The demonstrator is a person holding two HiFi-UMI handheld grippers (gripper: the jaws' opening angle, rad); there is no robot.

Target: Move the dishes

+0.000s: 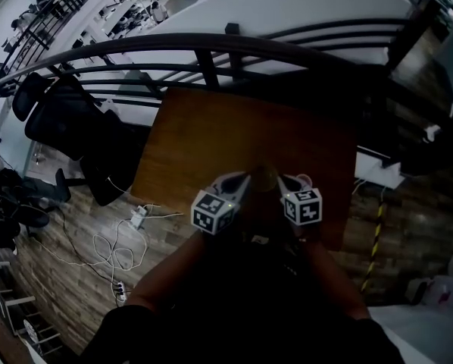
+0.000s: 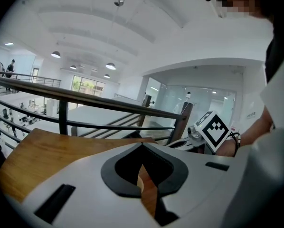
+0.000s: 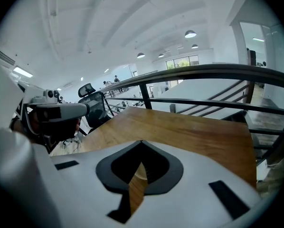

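Pale tan and rounded, the one likely dish (image 1: pixel 266 174) sits right between the two gripper tips in the head view, just ahead of both and near the edge of the counter (image 1: pixel 234 127) closest to the person. It is too small and dim there to tell its kind. Each gripper view shows only a pale curved sliver through the slit below its own jaws, which suggests the dish lies low, under and just in front of the tips.

On the left gripper (image 2: pixel 142 145) the jaws meet at the tips, leaving only a thin slit further back. The right gripper (image 3: pixel 141 142) looks the same, jaws drawn together. Nothing appears clamped at either tip, though whether a rim is pinched lower down cannot be made out. The two grippers angle inward towards each other, the left one's tip just left of the dish and the right one's just right of it. Judged from that, they are set to bracket the piece from both sides, either to steady it or to start a grasp, for which the jaws would first have to part.

Beyond the tips the brown wooden counter runs away bare to its far edge, so there is free room ahead for a move. Past that edge stands a dark railing (image 1: pixel 211 51). Off to the left gripper's side, down on the wood floor, are a black office chair (image 1: pixel 67 120) and loose cables (image 1: pixel 105 249), well away from the work.
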